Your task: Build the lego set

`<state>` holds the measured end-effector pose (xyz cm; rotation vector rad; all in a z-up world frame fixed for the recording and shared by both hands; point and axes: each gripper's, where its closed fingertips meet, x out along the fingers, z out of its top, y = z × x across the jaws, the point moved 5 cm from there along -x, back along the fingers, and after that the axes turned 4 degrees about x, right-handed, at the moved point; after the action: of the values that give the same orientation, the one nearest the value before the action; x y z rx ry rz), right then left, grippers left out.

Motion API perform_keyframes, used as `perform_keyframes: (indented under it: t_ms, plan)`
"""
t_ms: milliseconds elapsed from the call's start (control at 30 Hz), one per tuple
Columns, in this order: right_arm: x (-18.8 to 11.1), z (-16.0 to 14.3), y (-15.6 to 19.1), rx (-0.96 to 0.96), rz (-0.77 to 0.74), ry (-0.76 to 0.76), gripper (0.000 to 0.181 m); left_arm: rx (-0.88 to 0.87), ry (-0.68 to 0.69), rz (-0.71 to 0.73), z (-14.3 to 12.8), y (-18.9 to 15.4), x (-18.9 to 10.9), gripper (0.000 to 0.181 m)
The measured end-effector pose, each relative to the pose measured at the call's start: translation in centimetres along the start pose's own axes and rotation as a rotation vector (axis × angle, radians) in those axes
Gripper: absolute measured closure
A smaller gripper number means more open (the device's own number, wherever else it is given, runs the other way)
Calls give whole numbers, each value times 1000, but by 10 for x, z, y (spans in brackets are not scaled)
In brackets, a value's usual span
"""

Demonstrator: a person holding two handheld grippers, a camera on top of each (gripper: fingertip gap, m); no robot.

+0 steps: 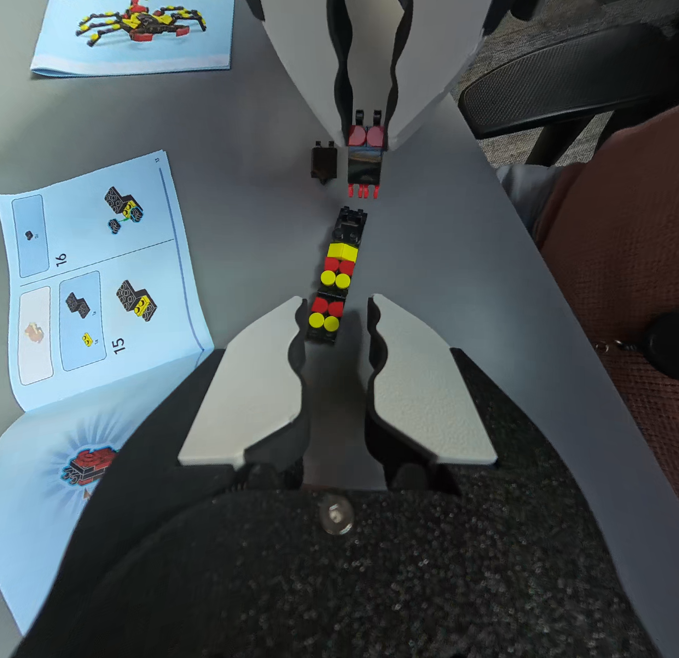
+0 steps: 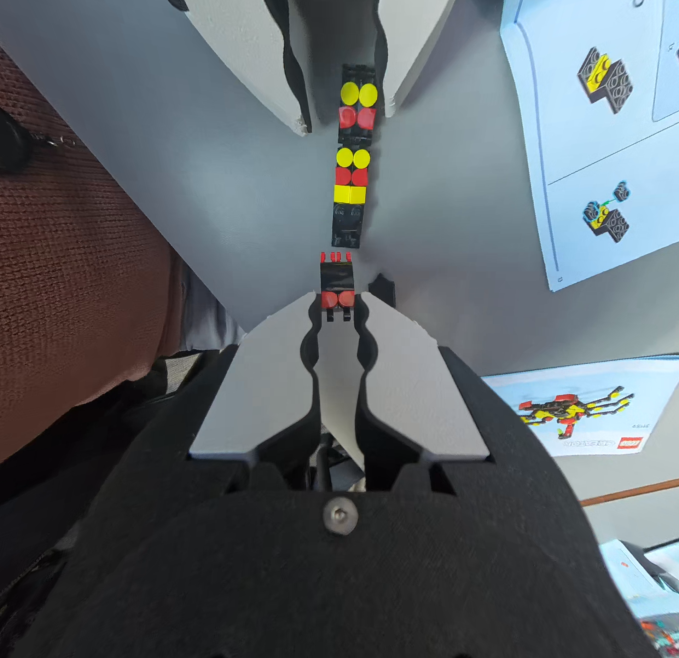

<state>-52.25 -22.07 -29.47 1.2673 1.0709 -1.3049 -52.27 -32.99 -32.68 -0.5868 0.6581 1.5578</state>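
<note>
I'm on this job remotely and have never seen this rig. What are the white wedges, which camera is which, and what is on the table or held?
The white wedges are the fingers of two hand-held grippers, each with a camera looking along them. They face each other, so each picture also shows the other gripper at the top.

In the left view, the left gripper is open around the near end of a long black strip with red and yellow studs, which lies on the grey table.

In the right view, the right gripper pinches a short black and red piece. A loose black piece lies beside it, with an open instruction booklet nearby.
</note>
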Motion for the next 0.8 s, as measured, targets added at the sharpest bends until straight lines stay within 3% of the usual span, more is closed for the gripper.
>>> perform_keyframes:
  t_ms: [67, 133, 233, 467, 600, 700, 800]
  plan:
    - [-2, -1, 2, -37, -32, -77, 165, -2, -78, 55, 9, -2, -9, 150]
    - [-6, -1, 8, -45, -14, -178, 165, 38, -243, 164, 23, -4, -21, 152]
    - [-19, 0, 20, -108, 23, -367, 165, 160, -443, 179, 41, -20, -25, 151]
    - [-30, 5, 24, -194, -19, -330, 165, 117, -341, 62, 54, -28, -2, 153]
    - [-35, 8, 19, -186, -41, -355, 165, 54, -412, 45, 56, -25, -3, 164]
    - [-41, 3, 10, -117, -71, -475, 154, -4, -523, 55, 55, -21, -15, 164]
    - [-55, -3, 15, -23, 44, -813, 156, -13, -711, 76, 58, -21, -34, 164]
